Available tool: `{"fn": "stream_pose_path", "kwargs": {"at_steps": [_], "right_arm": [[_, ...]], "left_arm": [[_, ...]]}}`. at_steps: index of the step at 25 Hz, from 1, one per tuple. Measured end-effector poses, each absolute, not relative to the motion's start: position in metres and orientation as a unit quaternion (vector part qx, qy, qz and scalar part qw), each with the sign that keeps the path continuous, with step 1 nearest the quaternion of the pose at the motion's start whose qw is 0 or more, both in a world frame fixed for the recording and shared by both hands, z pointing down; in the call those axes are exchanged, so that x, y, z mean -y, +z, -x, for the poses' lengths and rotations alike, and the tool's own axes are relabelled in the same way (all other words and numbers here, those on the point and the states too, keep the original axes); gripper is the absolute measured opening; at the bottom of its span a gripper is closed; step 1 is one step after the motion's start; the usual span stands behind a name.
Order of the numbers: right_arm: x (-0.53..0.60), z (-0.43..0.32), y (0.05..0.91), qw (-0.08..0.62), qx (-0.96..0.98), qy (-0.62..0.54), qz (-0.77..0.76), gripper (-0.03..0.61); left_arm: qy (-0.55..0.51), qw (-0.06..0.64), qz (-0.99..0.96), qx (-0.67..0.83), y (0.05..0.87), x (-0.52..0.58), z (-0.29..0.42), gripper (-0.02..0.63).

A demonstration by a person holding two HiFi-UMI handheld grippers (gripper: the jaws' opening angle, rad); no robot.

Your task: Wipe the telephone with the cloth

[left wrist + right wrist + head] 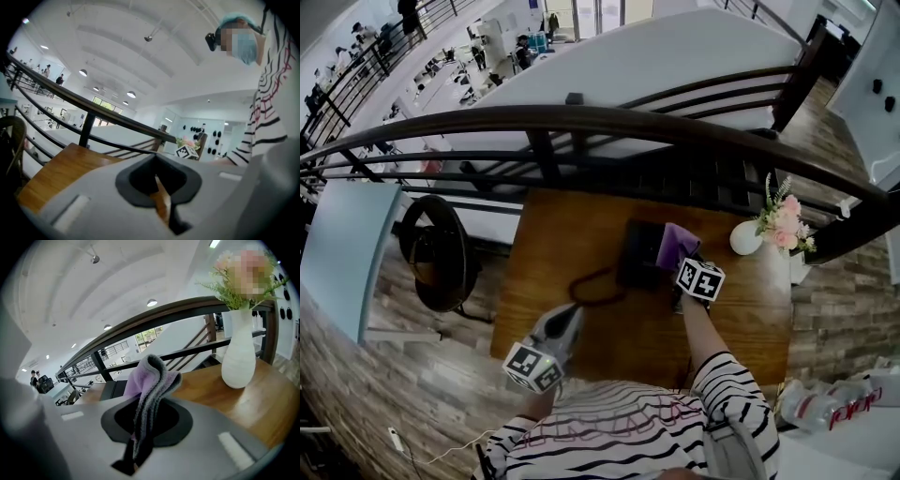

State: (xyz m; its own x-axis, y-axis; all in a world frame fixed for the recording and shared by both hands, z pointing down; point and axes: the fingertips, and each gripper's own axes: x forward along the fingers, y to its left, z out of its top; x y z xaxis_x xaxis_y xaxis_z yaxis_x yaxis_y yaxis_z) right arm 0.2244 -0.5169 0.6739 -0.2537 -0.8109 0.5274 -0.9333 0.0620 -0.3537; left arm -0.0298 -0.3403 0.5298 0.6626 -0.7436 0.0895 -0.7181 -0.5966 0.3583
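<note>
A black telephone sits at the far middle of the wooden table, its cord looping toward me. A purple and grey cloth lies over the telephone's right side, pinched in my right gripper. In the right gripper view the cloth rises folded out of the shut right gripper, with the telephone just behind it. My left gripper hovers near the table's front, left of the cord, apart from the telephone. In its own view the left gripper looks shut and empty.
A white vase with pink flowers stands at the table's right; it looms close in the right gripper view as the vase. A dark railing runs behind the table. A round chair stands left; bottles lie lower right.
</note>
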Motion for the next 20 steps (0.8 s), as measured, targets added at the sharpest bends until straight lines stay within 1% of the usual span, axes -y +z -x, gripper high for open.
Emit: {"fn": "stream_pose_path", "kwargs": {"at_steps": [5,12,16,20], "right_arm": [[0.507,-0.209,0.661,0.067,0.735,0.325,-0.591,0.035],[0.488,-0.126,0.641,0.034,0.786,0.333,-0.52,0.035],[0.485,-0.077,0.647,0.038,0.804,0.346,-0.483,0.035],[0.487,-0.058,0.666,0.057,0.801,0.357,-0.477,0.035]], "left_arm": [[-0.039,0.183,-0.892,0.412,0.527,0.335,0.034,0.003],[-0.045,0.186,-0.884,0.427,0.524,0.326,0.05,0.003],[-0.045,0.182,-0.881,0.435,0.522,0.324,0.06,0.003],[-0.045,0.183,-0.876,0.445,0.522,0.32,0.068,0.003]]}}
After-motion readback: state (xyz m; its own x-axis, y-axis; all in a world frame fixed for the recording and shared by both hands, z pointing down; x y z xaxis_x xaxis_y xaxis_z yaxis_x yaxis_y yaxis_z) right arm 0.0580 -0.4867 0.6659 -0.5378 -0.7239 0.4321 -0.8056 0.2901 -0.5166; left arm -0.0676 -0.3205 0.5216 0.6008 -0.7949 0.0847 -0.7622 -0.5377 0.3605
